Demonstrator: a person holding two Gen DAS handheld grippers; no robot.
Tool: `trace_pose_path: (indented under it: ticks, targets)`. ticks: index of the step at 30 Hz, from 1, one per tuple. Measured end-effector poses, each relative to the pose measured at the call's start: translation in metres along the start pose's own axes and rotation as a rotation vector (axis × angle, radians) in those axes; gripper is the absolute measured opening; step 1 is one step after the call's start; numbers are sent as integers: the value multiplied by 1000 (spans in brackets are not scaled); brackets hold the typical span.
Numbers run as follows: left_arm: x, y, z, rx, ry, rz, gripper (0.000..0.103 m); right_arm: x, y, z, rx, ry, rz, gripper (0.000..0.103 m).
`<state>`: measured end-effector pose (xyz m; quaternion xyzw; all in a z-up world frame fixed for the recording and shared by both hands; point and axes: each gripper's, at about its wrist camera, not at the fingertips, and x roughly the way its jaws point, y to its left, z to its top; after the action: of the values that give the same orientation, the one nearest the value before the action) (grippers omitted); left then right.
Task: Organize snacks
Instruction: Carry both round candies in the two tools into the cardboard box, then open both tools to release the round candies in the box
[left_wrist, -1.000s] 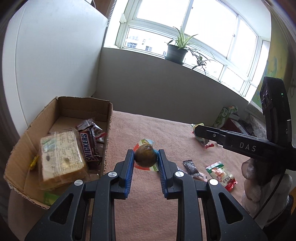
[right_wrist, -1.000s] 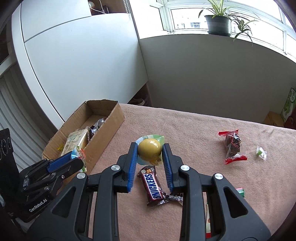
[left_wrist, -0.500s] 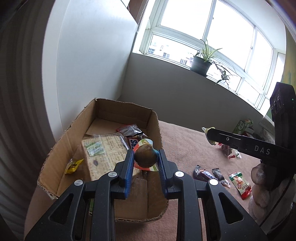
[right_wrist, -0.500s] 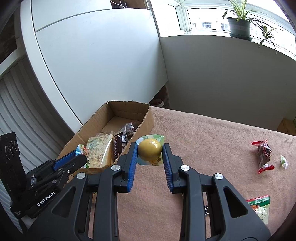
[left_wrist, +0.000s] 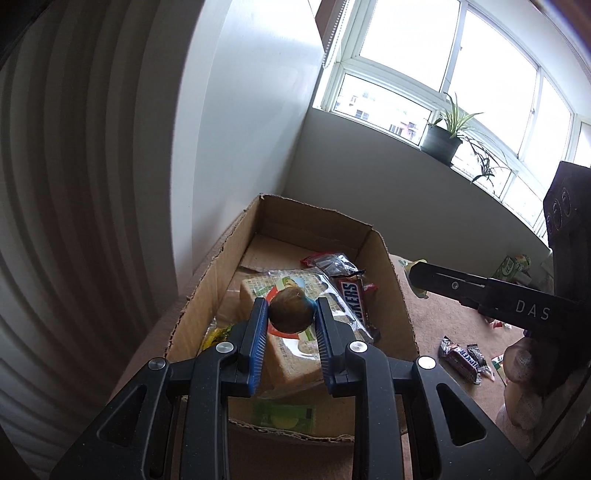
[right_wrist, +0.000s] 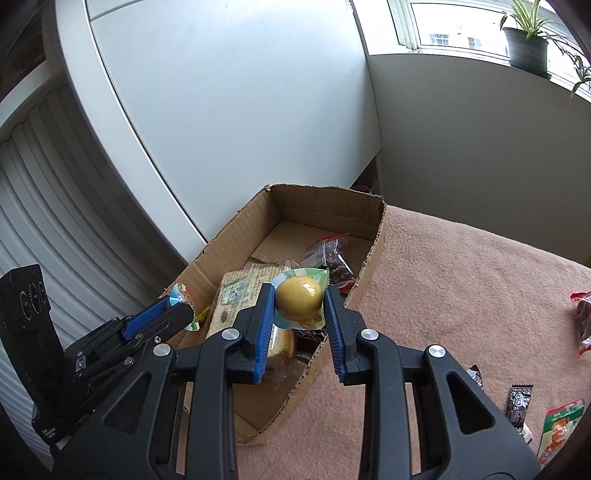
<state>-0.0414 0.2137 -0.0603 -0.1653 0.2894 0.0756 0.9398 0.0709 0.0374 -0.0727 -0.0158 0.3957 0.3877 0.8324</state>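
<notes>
My left gripper (left_wrist: 290, 312) is shut on a brown packaged egg snack (left_wrist: 290, 310) and holds it above the open cardboard box (left_wrist: 218, 254). My right gripper (right_wrist: 299, 301) is shut on a yellow packaged egg snack (right_wrist: 298, 298), also above the box (right_wrist: 373, 254), near its right wall. The box holds a large cracker pack (left_wrist: 295, 354), a Snickers bar (left_wrist: 352, 299) and a dark nut packet (right_wrist: 330, 253). The left gripper shows at the lower left of the right wrist view (right_wrist: 162, 314).
The box sits at the left end of a pink-covered table (right_wrist: 461, 280), against a white cabinet (right_wrist: 229, 96). Loose snacks lie on the cloth to the right: a Snickers bar (left_wrist: 461, 360), a red packet (right_wrist: 583, 317), small sachets (right_wrist: 521, 402). A potted plant (left_wrist: 443, 142) stands on the sill.
Both grippers have moved left with their egg snacks, from over the cloth to over the cardboard box. Both have stayed shut.
</notes>
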Motion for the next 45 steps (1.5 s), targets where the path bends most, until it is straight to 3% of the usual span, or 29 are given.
trace_pose_path:
  ticks: [9, 13, 16, 17, 18, 19, 21, 26, 45]
  targets:
    - [1, 16, -2, -17, 8, 28, 24, 24, 11, -1, -21, 40, 8, 30]
    - [0, 15, -1, -12, 5, 32, 25, 28, 14, -1, -39, 39, -6, 36]
    - [0, 15, -1, -6, 6, 33, 26, 28, 14, 0, -42, 31, -7, 48]
    - [0, 14, -1, -5, 7, 32, 27, 27, 12, 1, -40, 23, -7, 59]
    - [1, 14, -1, -4, 7, 34, 33, 25, 11, 1, -39, 10, -9, 65]
    - [1, 14, -1, -4, 7, 36, 48, 22, 11, 2, -38, -4, -11, 75]
    - [-1, 13, 0, -5, -7, 37, 61, 18, 11, 4, -34, -23, -16, 78]
    - [-1, 13, 0, -6, -7, 38, 62, 11, 6, 8, -7, -50, -34, 90]
    - [-1, -14, -1, 39, -13, 21, 63, -32, -24, 3, 5, -94, -114, 91]
